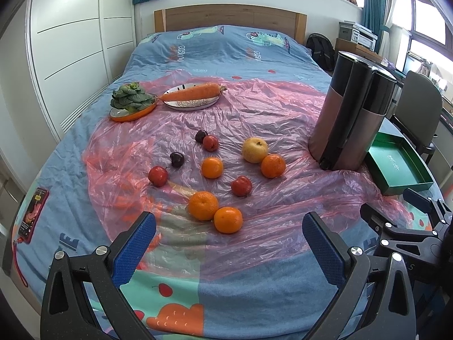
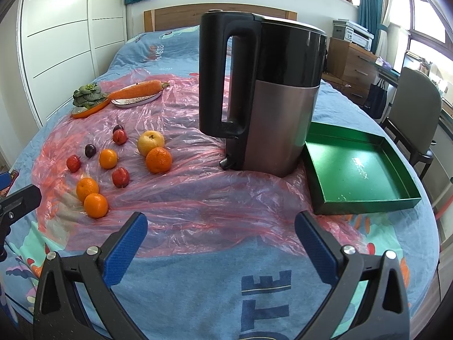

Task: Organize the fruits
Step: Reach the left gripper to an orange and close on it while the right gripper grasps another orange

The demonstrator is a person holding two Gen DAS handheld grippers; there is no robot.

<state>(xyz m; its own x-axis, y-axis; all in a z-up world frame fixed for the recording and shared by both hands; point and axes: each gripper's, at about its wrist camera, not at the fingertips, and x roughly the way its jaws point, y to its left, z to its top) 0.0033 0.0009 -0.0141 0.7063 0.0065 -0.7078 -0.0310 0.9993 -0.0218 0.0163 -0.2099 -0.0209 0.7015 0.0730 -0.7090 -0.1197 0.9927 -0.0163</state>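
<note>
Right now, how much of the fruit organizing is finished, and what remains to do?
Nothing looks done yet. The shallow green cardboard tray beside the black-and-steel electric kettle is empty. Nothing is in hand: the left gripper and right gripper are open and hold nothing. All fruit remains loose on the pink plastic sheet: four oranges, e.g., the yellow apple, small red fruits and dark plums.

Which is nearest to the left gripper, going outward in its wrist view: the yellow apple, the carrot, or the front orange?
1. Front orange, just ahead of the left gripper, mid-sheet.
2. Yellow apple, farther back, slightly right.
3. Carrot, farthest, on the white plate.
</note>
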